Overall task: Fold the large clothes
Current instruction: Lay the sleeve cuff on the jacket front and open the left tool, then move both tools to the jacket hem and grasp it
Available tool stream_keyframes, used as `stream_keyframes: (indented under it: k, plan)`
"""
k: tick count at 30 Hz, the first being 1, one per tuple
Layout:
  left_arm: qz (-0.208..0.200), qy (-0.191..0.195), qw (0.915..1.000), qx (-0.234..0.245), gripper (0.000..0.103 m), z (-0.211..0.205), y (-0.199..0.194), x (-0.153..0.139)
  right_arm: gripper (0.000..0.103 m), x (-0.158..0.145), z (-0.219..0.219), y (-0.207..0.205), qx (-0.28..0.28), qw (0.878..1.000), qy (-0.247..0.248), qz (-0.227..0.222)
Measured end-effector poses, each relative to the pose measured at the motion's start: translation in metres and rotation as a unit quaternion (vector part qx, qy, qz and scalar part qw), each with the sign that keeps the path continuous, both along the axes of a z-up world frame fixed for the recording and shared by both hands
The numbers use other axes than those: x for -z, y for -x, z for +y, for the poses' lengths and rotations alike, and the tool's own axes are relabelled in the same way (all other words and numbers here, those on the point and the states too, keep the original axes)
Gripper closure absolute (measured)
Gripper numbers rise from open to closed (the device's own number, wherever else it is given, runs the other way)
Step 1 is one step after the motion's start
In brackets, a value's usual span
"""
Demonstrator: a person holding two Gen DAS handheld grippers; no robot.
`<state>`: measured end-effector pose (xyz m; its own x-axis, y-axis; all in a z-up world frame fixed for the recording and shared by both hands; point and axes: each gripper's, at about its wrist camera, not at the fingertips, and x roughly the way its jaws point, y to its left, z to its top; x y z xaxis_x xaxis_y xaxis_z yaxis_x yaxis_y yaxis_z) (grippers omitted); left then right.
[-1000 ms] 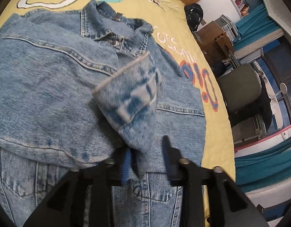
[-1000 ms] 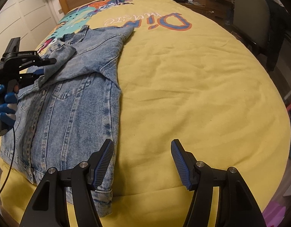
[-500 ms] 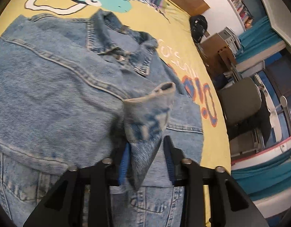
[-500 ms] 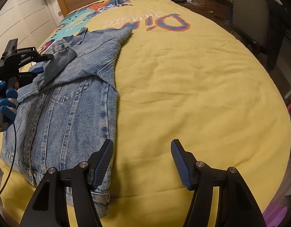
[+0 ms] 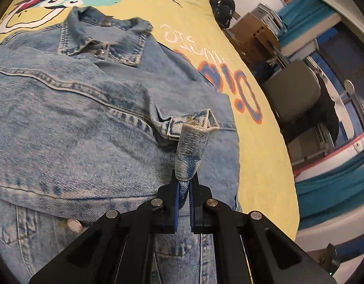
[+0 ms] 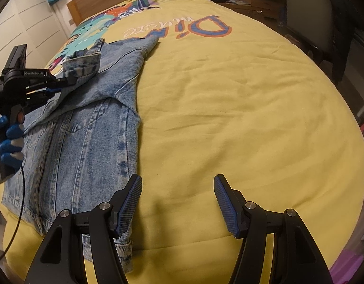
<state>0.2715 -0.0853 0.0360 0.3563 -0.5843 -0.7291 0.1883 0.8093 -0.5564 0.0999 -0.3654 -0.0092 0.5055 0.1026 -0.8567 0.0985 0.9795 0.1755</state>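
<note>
**Here, a denim sleeve is pinched above a jacket on a yellow bed**

Here the left gripper is clamped on the cuff of a stonewashed denim jacket, its blue ribbed pads closed tight on the thick, mottled fabric. The cuff stands up from the jacket in a stiff, rolled tube, its pale frayed hem curling at the top, just above the jacket's chest. The jacket lies front up near the left edge of a yellow bedspread, its collar pointing toward the wooden headboard and its hem toward the foot of the bed. Heavy double-stitched seams and metal snap buttons run down the jacket's front. The soft, lightly wrinkled bedspread carries a bright cartoon print and large lettering beyond the jacket's collar. A blue-gloved hand holds the left gripper's black handle beside the jacket. The right gripper hovers over bare bedspread by the jacket's lower corner, its jaws wide and gripping nothing; one black finger overlaps the jacket's hem.
</note>
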Motion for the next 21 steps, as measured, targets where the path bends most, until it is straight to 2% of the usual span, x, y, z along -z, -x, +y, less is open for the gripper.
stream_keyframes:
  k: [7, 11, 12, 13, 14, 21]
  plan:
    - [0.011, -0.036, 0.999, 0.022, 0.098, -0.017, 0.003, 0.011, 0.039, 0.0, 0.003, -0.002, -0.004, 1.0, 0.003, 0.002]
    - [0.01, -0.045, 0.9985, 0.028, 0.094, -0.022, 0.004, 0.009, 0.039, -0.002, 0.009, -0.005, -0.01, 1.0, 0.009, 0.003]
    - [0.006, -0.046, 0.9984, 0.032, 0.085, -0.023, 0.005, 0.007, 0.039, -0.002, 0.01, -0.006, -0.011, 1.0, 0.01, 0.003]
    - [0.005, -0.042, 0.9984, 0.036, 0.071, -0.024, 0.006, 0.005, 0.039, -0.003, 0.012, -0.007, -0.012, 1.0, 0.011, 0.003]
    - [0.003, -0.04, 0.9984, 0.04, 0.067, -0.024, 0.008, 0.003, 0.038, -0.004, 0.014, -0.009, -0.014, 1.0, 0.013, 0.002]
    - [-0.039, -0.049, 0.9943, 0.087, 0.062, -0.038, 0.028, -0.012, 0.039, -0.014, 0.037, -0.02, -0.035, 0.999, 0.027, -0.004]
